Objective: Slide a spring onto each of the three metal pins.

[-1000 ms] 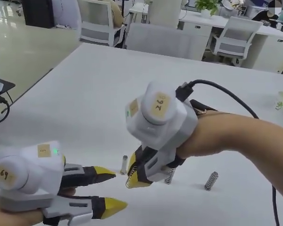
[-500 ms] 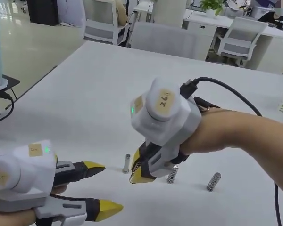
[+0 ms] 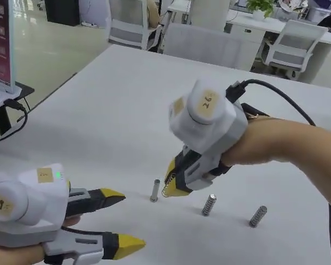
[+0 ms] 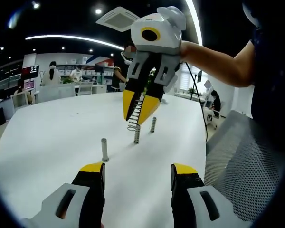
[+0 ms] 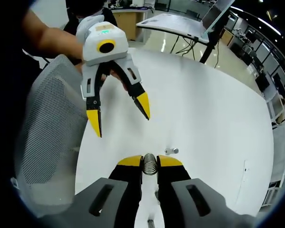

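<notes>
Right hand-held gripper point(image 3: 175, 189) clenched on spring point(image 5: 150, 164); upright pin point(image 3: 155, 190) beside it at nine o'clock. Left hand-held gripper point(image 3: 127, 219) released.

Yel-tipped blk fingers point(image 3: 127, 243), wht table point(image 3: 116, 99)

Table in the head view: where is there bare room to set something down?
The far half of the table, from the bare pin to the chairs, is free, as is its left side. Crowded: the near strip, where the right gripper holds a spring beside that pin.
</notes>
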`<state>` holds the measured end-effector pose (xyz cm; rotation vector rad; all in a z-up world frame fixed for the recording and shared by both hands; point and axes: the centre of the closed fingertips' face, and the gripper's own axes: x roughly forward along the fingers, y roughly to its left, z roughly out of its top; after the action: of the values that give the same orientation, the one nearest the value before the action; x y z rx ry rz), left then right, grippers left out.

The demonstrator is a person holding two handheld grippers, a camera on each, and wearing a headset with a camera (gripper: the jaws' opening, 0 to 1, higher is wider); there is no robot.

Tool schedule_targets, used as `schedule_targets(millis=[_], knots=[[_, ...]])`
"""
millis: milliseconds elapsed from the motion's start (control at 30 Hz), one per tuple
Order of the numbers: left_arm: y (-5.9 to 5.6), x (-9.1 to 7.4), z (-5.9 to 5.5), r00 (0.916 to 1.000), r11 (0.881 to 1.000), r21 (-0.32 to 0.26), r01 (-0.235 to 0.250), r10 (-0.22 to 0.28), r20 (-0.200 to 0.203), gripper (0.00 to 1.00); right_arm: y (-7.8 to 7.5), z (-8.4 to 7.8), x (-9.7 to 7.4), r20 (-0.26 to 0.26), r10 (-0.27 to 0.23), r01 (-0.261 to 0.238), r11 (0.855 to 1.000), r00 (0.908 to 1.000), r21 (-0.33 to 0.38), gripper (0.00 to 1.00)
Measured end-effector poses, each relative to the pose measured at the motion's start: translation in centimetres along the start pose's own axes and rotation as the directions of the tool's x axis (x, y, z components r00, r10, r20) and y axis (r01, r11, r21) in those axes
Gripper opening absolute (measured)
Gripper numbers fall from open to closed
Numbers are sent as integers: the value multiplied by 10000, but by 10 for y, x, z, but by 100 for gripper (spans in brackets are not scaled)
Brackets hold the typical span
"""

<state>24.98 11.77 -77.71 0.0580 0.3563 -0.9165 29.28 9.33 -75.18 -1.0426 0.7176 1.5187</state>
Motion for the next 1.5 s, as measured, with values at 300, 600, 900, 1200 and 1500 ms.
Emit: schedule_targets(millis=[300,600,900,1200,1500], knots=[[-1,1,-3,10000,10000,40,-21,21,-76,50,-26,-5,9,-235,-367,367,9993,9991,1,9],[0,-1,-4,9999,10000,53,-81,82,-70,50,-39,-1,22,-333,-442,440,9990,9985,-65,9],[0,-4,-6,9998,9998,-17,-175,175,-30,49,-43,0,35,-610,-291,277,9994,9977,-225,9],[2,-6,-6,9997,9997,-17,-233,233,-43,49,-47,-5,41,-906,-291,264,9992,9955,-306,9],[3,-7,-8,9996,9996,-95,-282,282,-33,49,-46,-8,52,-1066,-54,33,9998,9943,-195,9]])
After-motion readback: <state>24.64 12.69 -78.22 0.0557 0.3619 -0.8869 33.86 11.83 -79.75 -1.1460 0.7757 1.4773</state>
